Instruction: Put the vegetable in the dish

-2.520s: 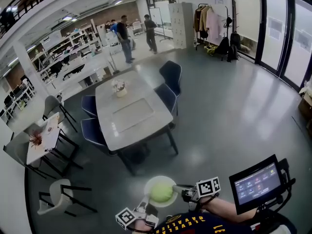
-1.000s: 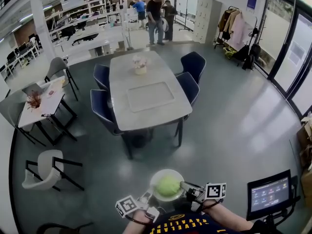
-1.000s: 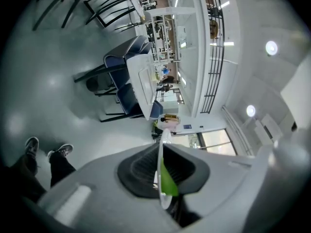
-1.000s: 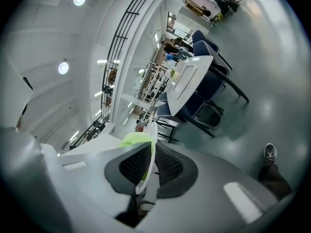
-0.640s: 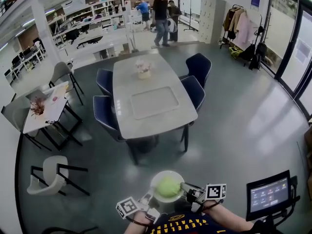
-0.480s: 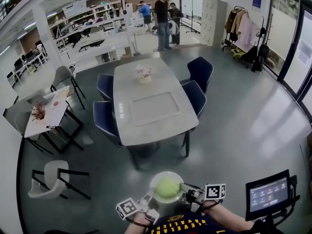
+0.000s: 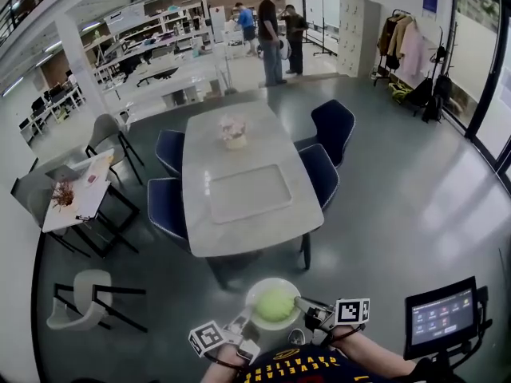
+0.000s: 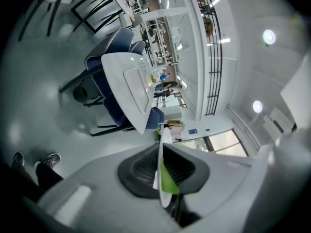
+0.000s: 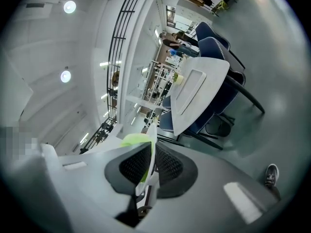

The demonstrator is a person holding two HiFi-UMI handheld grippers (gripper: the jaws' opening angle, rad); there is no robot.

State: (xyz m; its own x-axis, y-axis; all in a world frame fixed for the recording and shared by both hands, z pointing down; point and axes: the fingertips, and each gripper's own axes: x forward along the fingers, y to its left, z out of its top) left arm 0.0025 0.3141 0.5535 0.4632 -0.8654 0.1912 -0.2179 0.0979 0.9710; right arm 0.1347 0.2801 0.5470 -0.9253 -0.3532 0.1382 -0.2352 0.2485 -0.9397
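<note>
The left gripper [image 7: 244,326] and right gripper [image 7: 304,304] each pinch the dish [image 7: 271,282] rim, fingers narrow. Any tilt could roll the vegetable [image 7: 275,306] onto the floor.

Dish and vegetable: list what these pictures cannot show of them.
Head view: the vegetable is too small to name its kind, and it covers the floor of the dish.
Left gripper view: the left tongs, shut on the rim, show the dish edge-on only.
Right gripper view: the pads of the right tongs hide most of the vegetable.
</note>
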